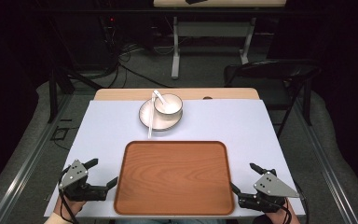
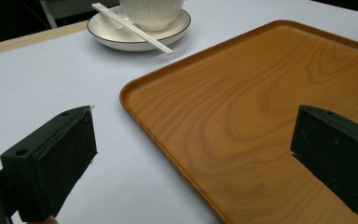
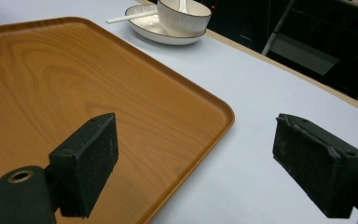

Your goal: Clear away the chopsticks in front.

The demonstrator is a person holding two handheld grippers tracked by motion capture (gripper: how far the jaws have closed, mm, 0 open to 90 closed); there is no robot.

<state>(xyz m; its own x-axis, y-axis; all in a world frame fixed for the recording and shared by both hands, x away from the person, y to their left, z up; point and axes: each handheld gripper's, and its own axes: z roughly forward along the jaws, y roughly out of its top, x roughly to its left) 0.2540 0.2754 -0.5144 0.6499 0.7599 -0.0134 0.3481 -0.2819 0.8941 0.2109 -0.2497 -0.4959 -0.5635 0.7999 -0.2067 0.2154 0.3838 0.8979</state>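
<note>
Here the counter (image 1: 107,126), under its pale cover, carries a wooden tray (image 1: 173,177) at the near edge, empty. Beyond the tray stand a plate (image 1: 145,117), a bowl (image 1: 168,104) on it with a spoon (image 1: 157,95) inside, and chopsticks (image 1: 151,122) laid across the plate's rim. The left gripper (image 1: 101,173) and right gripper (image 1: 243,176) flank the tray's near corners, each straddling its rim with fingers released and grasping nothing. Judged best: lower evenly, close on both rims together, and lift level.
</note>
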